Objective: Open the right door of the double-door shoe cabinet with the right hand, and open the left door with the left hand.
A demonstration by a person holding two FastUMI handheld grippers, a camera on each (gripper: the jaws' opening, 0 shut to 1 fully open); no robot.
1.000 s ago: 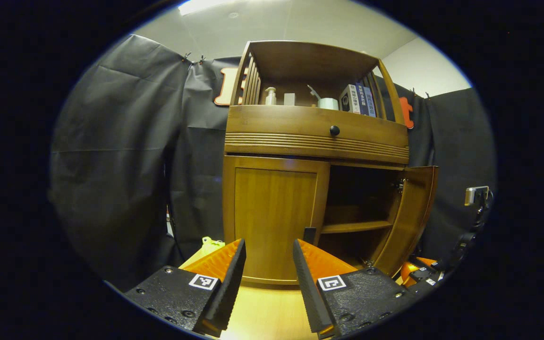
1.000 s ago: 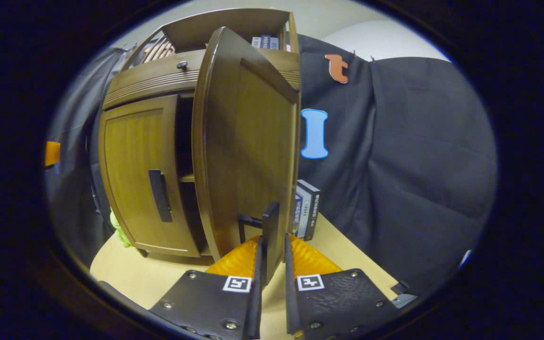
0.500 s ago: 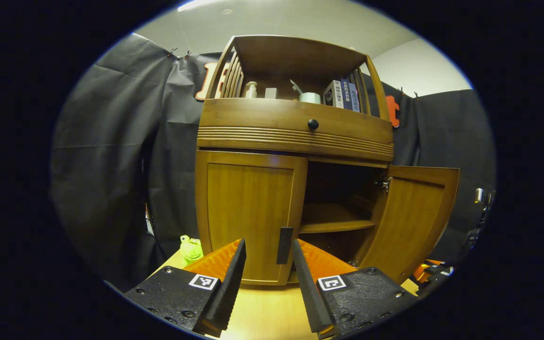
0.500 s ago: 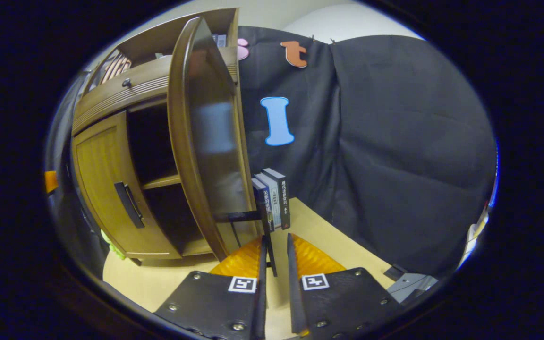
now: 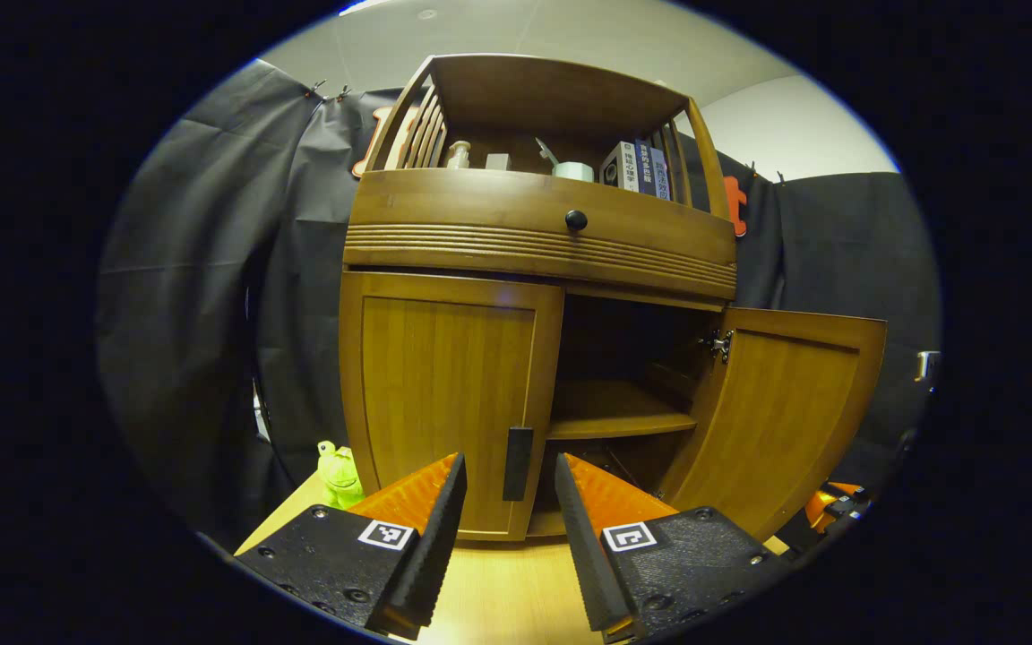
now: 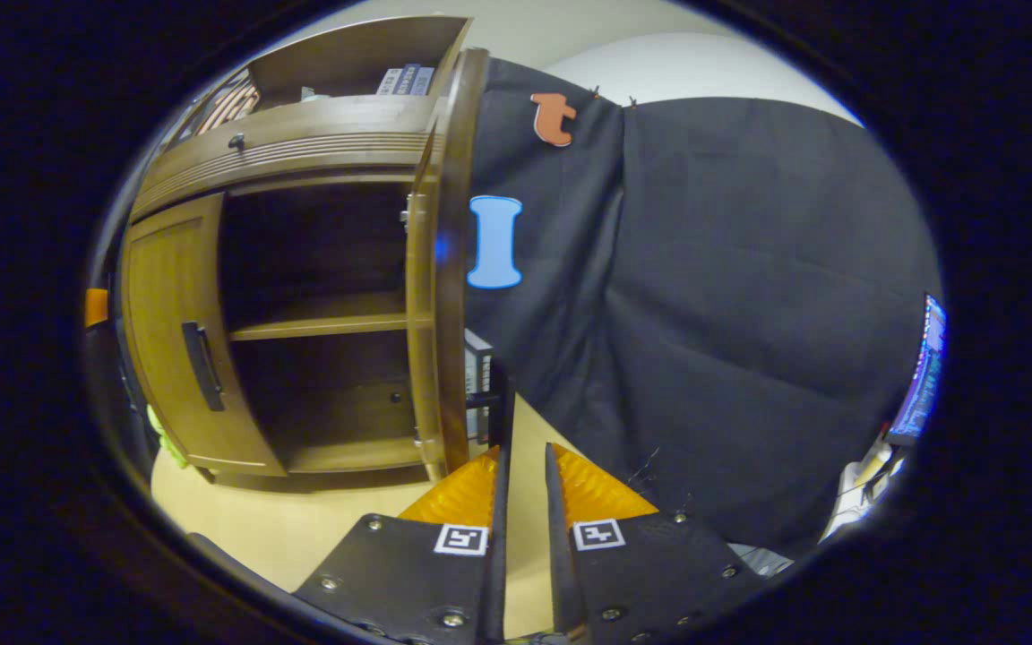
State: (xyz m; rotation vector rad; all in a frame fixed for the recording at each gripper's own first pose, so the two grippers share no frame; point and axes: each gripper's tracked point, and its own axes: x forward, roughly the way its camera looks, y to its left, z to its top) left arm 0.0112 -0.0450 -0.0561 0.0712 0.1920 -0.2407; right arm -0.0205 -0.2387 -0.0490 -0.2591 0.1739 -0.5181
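Left gripper [image 5: 503, 502] spread wide, empty, lined up short of left door handle [image 5: 517, 463]. Right gripper [image 6: 523, 484] clamped narrow on right door handle [image 6: 503, 405]. Right door [image 5: 780, 417] swung fully open; left door [image 5: 444, 399] shut, remaining.

Both the left gripper [image 5: 509, 502] and the right gripper [image 6: 523, 484] have ribbed orange fingers on black textured plates (small screws along the edges), each bearing a square black-and-white marker
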